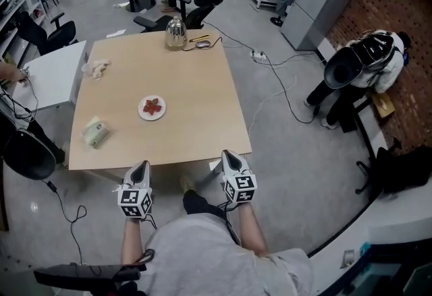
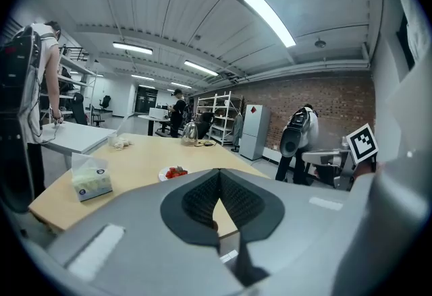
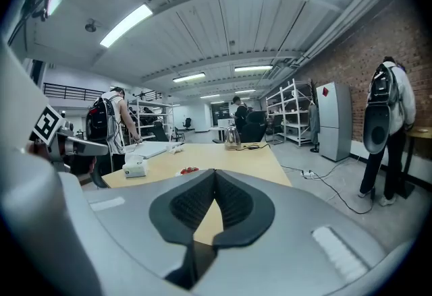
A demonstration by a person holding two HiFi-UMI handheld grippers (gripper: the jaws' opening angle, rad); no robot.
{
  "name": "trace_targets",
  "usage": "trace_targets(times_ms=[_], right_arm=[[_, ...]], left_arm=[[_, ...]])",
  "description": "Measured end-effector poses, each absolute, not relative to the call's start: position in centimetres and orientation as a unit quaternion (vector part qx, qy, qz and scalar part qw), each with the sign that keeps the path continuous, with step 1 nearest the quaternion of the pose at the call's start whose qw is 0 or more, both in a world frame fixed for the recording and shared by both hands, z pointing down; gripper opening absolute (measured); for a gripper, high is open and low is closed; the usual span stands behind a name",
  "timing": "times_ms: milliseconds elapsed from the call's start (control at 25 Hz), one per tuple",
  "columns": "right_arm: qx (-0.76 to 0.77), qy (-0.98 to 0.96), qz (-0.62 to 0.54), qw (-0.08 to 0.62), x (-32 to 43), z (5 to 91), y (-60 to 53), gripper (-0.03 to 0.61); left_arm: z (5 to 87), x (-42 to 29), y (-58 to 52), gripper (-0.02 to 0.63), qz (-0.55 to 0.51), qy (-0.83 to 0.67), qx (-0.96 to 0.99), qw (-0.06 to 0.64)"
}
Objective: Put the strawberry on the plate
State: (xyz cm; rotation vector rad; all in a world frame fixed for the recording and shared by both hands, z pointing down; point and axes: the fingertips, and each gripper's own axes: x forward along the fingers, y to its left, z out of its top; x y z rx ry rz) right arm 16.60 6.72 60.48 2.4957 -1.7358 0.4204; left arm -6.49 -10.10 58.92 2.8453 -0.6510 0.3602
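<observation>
A small white plate [image 1: 142,110] sits left of the middle of the light wooden table [image 1: 196,99], with red strawberries [image 1: 154,106] on it. Both grippers hang off the table's near edge, apart from the plate. My left gripper [image 1: 140,165] is shut and empty. My right gripper [image 1: 227,153] is also shut with nothing between its pads. In the left gripper view the jaws [image 2: 219,173] meet at the tip, and the plate of strawberries [image 2: 175,172] lies beyond them. In the right gripper view the closed jaws [image 3: 215,172] point at the table, with the strawberries [image 3: 190,170] far ahead.
A tissue pack [image 1: 95,132] lies near the table's left edge, crumpled paper [image 1: 99,69] at the far left, and a metal kettle [image 1: 175,33] at the far edge. A white table [image 1: 54,75] stands to the left. A person [image 1: 368,62] stands at the right; cables cross the floor.
</observation>
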Motion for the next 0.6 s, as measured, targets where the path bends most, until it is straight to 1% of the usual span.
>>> trace_targets(times_ms=[600], right_arm=[[0.810, -0.568, 0.139, 0.036, 17.10, 60.42, 7.01, 0.006]], left_arm=[[58.06, -5.99, -9.64, 0.020, 0.120, -0.225, 0.962, 0.094]])
